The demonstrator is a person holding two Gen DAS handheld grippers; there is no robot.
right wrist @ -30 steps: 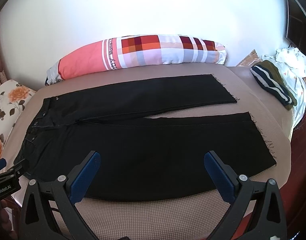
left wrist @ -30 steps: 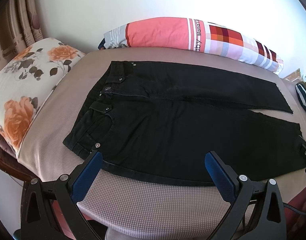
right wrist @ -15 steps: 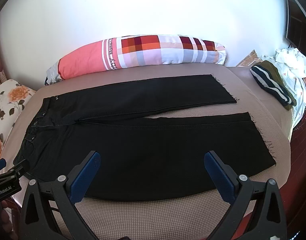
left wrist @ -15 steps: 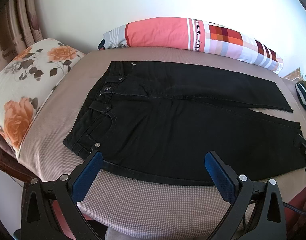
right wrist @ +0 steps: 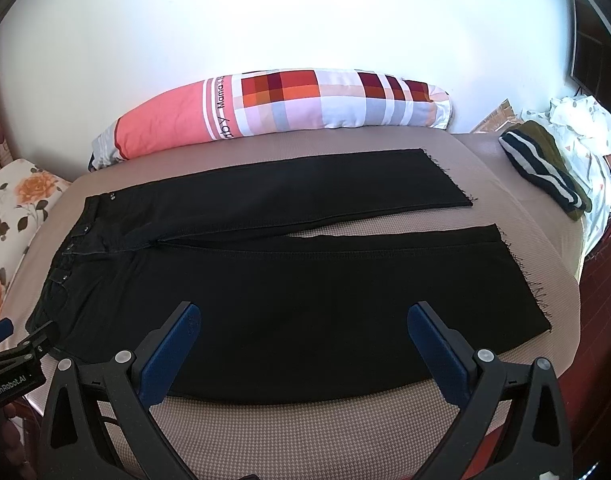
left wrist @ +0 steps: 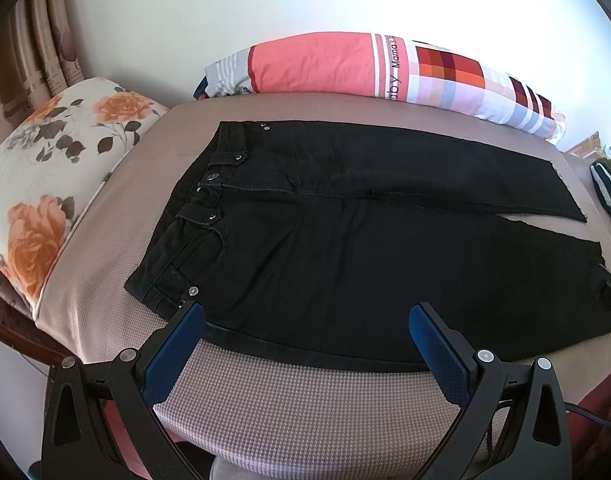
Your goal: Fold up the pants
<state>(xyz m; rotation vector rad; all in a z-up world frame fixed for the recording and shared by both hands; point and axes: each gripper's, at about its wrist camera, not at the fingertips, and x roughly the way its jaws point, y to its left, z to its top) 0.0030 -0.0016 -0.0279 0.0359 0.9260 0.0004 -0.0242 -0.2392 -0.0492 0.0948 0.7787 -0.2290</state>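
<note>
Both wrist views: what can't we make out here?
- Left wrist view: near hem of the black pants, behind the right tool's body at the right edge.
- Right wrist view: near waistband corner, behind the left tool.
- Bolster pillow lettering: partly legible.
- Clothes pile: items indistinct.

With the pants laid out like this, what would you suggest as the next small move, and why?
Probably lower both open grippers, left gripper and right gripper, onto the near edge of the black pants: they lie flat and unfolded, legs apart, and nothing is gripped.
</note>
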